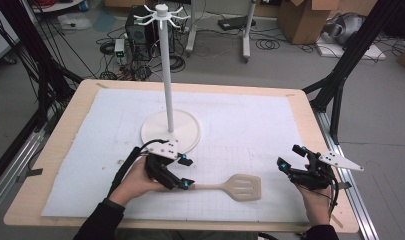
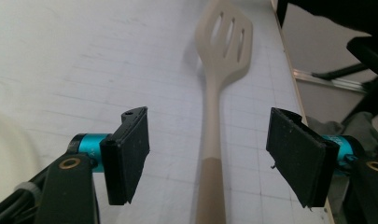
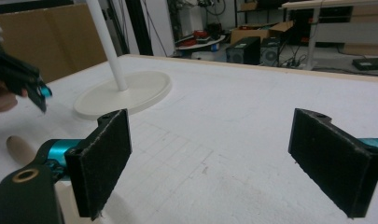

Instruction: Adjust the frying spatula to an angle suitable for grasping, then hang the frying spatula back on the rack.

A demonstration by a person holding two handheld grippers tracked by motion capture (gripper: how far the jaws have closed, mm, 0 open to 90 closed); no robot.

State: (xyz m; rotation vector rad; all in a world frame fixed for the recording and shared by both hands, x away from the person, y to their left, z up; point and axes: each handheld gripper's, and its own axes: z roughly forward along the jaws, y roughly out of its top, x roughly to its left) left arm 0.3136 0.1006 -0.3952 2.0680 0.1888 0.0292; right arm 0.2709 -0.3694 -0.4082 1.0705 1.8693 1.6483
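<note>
A beige slotted spatula (image 1: 242,187) lies flat on the white mat, head to the right, handle pointing left. My left gripper (image 1: 187,173) stands open at the handle's end. In the left gripper view the spatula (image 2: 213,140) runs up the middle between the two black pads, which stay apart from it on both sides. My right gripper (image 1: 289,156) hovers open at the right side of the table, with nothing between its pads (image 3: 107,158). In the right gripper view the handle's tip (image 3: 17,148) peeks in at the left edge.
A white stand with a round base (image 1: 187,131), a tall pole (image 1: 166,75) and hooks on top rises behind the left gripper. The white mat (image 1: 240,125) covers most of the wooden table (image 1: 55,135). Cables, boxes and frame legs stand on the floor beyond.
</note>
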